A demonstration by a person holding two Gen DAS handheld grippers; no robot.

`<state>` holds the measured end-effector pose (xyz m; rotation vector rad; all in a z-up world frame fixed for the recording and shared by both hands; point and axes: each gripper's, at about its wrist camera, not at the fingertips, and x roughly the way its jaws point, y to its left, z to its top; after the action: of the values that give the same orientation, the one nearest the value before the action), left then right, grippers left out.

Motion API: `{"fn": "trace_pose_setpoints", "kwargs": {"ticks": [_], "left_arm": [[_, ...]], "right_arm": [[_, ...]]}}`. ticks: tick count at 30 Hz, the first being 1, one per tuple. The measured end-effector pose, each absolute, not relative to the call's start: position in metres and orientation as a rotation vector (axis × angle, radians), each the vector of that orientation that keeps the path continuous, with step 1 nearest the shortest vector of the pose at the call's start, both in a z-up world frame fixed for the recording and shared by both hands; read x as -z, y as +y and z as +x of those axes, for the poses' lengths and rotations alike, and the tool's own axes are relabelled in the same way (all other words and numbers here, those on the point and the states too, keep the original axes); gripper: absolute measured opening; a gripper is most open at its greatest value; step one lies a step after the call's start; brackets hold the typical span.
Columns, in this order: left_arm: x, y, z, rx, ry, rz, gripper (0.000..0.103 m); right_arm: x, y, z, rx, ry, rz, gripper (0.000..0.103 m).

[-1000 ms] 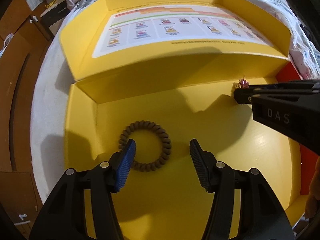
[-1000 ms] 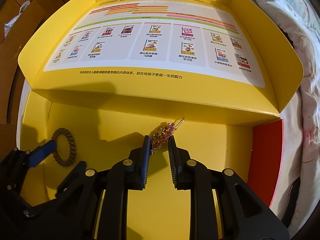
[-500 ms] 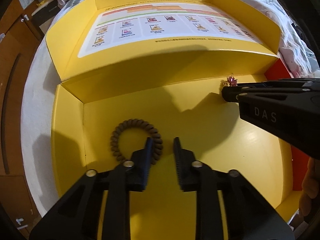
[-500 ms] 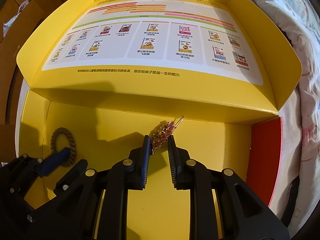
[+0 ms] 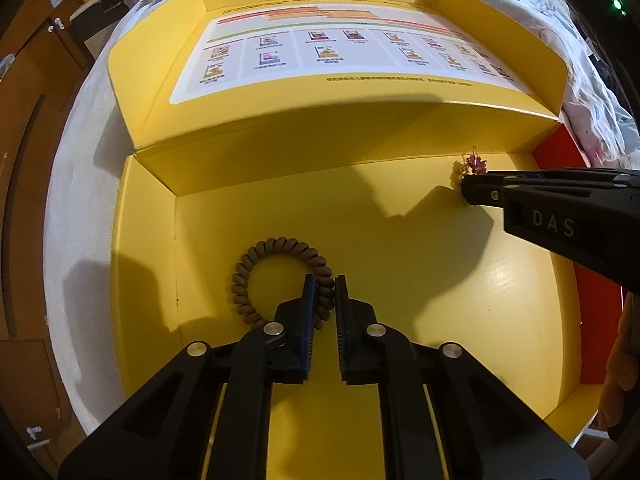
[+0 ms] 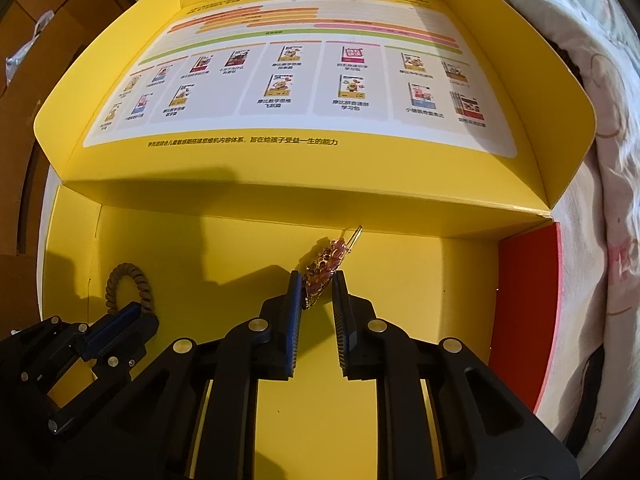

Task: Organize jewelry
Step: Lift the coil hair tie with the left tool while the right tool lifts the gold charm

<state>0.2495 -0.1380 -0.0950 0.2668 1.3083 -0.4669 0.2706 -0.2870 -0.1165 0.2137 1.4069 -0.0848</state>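
A brown spiral hair tie [image 5: 276, 264] lies on the floor of an open yellow box [image 5: 420, 248]. My left gripper [image 5: 323, 286] is shut on the right side of the hair tie. It also shows in the right wrist view [image 6: 128, 284], at the left, with the left gripper [image 6: 120, 320] on it. My right gripper [image 6: 316, 286] is shut on a gold and pink jewelled hair clip [image 6: 326, 262] and holds it just above the box floor near the back wall. The clip [image 5: 472, 166] also shows in the left wrist view at the tip of the right gripper [image 5: 466, 192].
The box lid [image 6: 312, 80] stands open behind, with a printed white sheet inside. The box has a red outer side [image 6: 528, 300] on the right. The box sits on a white bed cover [image 5: 84, 184]; patterned bedding [image 6: 608, 160] lies right, brown wooden cabinets [image 5: 24, 92] left.
My left gripper has closed from wide open onto the hair tie's right side. My right gripper has stayed shut on the clip and has hardly moved.
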Motion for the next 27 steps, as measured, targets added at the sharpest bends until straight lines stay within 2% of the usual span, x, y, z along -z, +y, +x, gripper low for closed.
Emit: {"fn": "trace_pose_setpoints", "kwargs": {"ticks": [12,17,19,27], "left_arm": [[0.07,-0.138,0.247,0.45,1.266,0.254,0.01],[0.069,-0.137,0.247,0.445,1.26,0.254,0.01],[0.071,-0.137,0.246,0.442,1.26,0.255,0.01],[0.071,-0.137,0.246,0.446,1.257,0.26,0.01]], "right_arm": [[0.102,-0.301,0.271,0.092,1.377,0.231,0.011],[0.105,-0.302,0.27,0.093,1.373,0.256,0.012],[0.108,-0.302,0.272,0.086,1.374,0.265,0.015],[0.106,-0.299,0.269,0.136,1.387,0.275,0.016]]}}
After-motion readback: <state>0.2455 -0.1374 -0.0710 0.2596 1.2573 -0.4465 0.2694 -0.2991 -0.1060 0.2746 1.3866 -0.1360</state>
